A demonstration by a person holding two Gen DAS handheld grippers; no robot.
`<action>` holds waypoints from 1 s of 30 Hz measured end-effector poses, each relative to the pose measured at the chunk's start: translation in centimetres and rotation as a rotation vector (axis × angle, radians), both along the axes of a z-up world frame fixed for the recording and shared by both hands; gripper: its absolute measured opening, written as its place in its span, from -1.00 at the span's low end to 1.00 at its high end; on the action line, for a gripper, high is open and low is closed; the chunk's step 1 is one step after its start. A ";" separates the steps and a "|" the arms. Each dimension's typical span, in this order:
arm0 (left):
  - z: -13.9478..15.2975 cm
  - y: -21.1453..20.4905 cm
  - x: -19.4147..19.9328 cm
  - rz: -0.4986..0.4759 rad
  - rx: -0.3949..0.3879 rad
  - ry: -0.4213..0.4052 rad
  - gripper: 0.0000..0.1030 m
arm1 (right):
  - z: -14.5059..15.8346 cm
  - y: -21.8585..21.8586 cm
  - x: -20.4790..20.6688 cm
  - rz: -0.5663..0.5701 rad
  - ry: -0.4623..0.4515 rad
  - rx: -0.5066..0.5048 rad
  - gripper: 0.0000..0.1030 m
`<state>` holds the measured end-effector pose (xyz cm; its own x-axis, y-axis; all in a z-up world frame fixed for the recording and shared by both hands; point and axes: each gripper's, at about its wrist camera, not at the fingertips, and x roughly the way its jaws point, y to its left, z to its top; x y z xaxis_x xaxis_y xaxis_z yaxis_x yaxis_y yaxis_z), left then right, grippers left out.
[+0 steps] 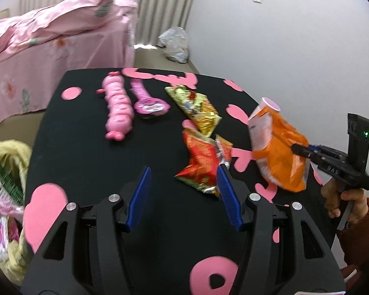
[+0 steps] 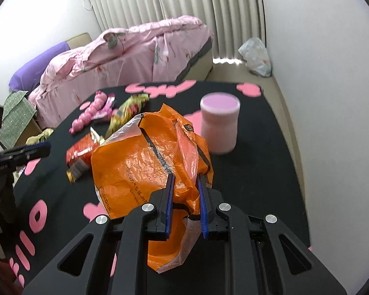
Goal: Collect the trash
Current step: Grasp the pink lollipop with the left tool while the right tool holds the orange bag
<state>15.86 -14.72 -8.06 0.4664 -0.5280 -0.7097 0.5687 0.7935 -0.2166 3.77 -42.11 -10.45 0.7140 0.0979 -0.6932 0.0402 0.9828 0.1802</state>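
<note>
Clamping narrowly on a gathered fold of the orange plastic bag (image 2: 145, 169), right gripper (image 2: 184, 184) carrying it clear above the black tabletop (image 2: 258, 172), blue pads (image 2: 169, 196) pinching crinkled film with the rest ballooning toward 11 o'clock. Standing half spread and holding nothing, left gripper (image 1: 184, 186) hovering low over the table, its blue pads (image 1: 141, 194) framing bare cloth, the red snack wrapper (image 1: 201, 162) lying just past its right pad at 1 o'clock.

Doing this step well, by the look of it: keeping the pinch firm on bunched film, since thin plastic slips; holding the bag's mouth up and toward the other gripper; bringing the left jaws squarely over the red wrapper's crumpled middle before closing, not its flat foil edge.

Lying further out at 12 o'clock in the left view, a yellow-green snack wrapper (image 1: 196, 108), then a pink caterpillar-shaped toy (image 1: 118, 108) and a pink packaged item (image 1: 148, 100) at 11 o'clock.

Showing only in the left view: the person's hand (image 1: 344, 201) squeezing the right gripper's handle, and a yellowish bag of discarded packets (image 1: 9, 196) off the table's edge at 9 o'clock. Showing clearly only in the right view: a pink lidded jar (image 2: 220, 125) standing upright at 1 o'clock, mostly hidden behind the orange bag in the other view, and the fold actually caught between the pads.
</note>
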 end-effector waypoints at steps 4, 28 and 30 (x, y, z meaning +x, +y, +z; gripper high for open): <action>0.1 -1.2 2.2 0.032 -0.002 -0.015 0.02 | -0.6 0.3 -0.3 -0.002 -0.002 0.010 -0.65; -3.6 -6.4 14.0 0.231 0.150 0.081 0.02 | -0.7 1.4 -0.2 0.020 0.001 -0.044 -0.65; -3.6 -6.4 13.8 0.218 0.161 0.074 -0.11 | -0.7 1.4 -0.1 0.018 0.001 -0.043 -0.65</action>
